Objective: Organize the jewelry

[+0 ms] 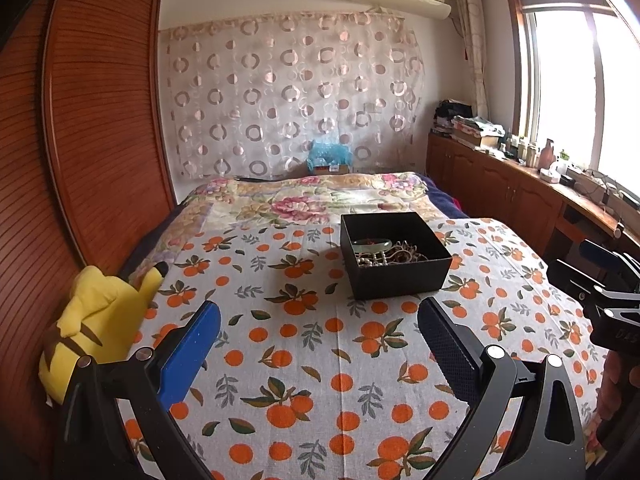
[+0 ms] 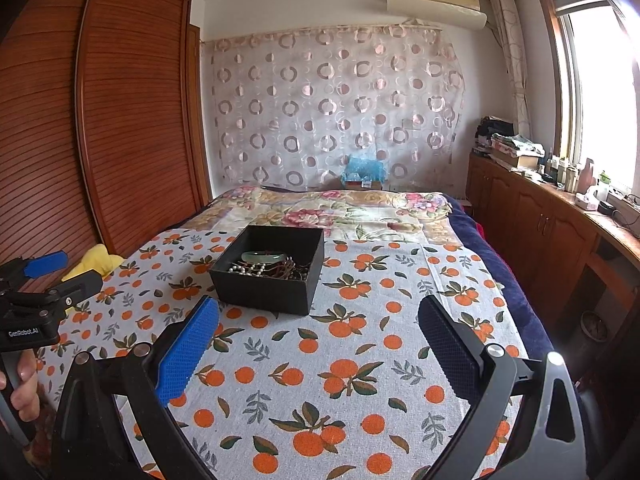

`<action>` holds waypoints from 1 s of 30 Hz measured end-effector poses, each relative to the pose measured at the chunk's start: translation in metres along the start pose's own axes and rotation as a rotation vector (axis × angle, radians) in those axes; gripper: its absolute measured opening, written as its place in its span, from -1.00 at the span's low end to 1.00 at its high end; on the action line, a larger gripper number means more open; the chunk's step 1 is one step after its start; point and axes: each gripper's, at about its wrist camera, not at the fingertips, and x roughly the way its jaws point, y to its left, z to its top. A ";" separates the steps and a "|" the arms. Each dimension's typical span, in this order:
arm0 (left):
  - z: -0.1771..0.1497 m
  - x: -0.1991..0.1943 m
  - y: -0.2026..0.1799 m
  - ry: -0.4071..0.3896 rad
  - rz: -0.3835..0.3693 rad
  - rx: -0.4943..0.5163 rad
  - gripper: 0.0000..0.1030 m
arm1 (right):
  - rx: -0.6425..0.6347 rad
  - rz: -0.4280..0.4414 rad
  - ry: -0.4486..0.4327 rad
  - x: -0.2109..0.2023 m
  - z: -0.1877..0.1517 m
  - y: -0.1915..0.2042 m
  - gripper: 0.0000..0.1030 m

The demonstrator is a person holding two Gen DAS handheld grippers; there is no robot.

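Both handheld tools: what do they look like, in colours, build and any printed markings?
The left tool and right tool match: black angular frames with silver rivets, one bright blue ribbed pad and one dark textured pad. The left tool's body reads "GenRobot.AI" in white. Bare fingers grip the handles; no sleeves or cables are visible.

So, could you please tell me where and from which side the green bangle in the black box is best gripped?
Probably from above: the black box has walls all round, so no side approach. The green bangle lies roughly flat on the tangled beads, towards the far wall. One of the fingers could go inside the ring and the other outside, pinching its near arc.
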 end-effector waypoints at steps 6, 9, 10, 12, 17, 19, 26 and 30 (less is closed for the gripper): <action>0.003 -0.003 -0.003 -0.006 0.000 0.002 0.85 | 0.000 0.000 0.000 0.000 0.000 0.000 0.95; 0.004 -0.004 -0.004 -0.008 -0.002 0.000 0.85 | 0.001 0.000 -0.001 0.000 0.000 0.000 0.95; 0.004 -0.004 -0.003 -0.009 -0.002 0.000 0.85 | 0.001 0.000 -0.001 0.000 0.000 0.000 0.95; 0.007 -0.006 -0.006 -0.012 -0.002 0.000 0.85 | 0.002 0.000 -0.001 0.000 0.000 -0.001 0.95; 0.009 -0.008 -0.009 -0.018 -0.004 0.000 0.85 | 0.003 0.001 -0.002 0.000 0.000 -0.001 0.95; 0.009 -0.009 -0.008 -0.019 -0.004 -0.001 0.85 | 0.003 0.001 0.000 -0.001 0.000 -0.001 0.95; 0.009 -0.009 -0.009 -0.019 -0.005 -0.002 0.85 | 0.002 0.002 -0.002 -0.001 0.000 -0.002 0.95; 0.008 -0.008 -0.008 -0.019 -0.004 -0.001 0.85 | 0.003 0.002 -0.002 -0.001 0.000 -0.002 0.95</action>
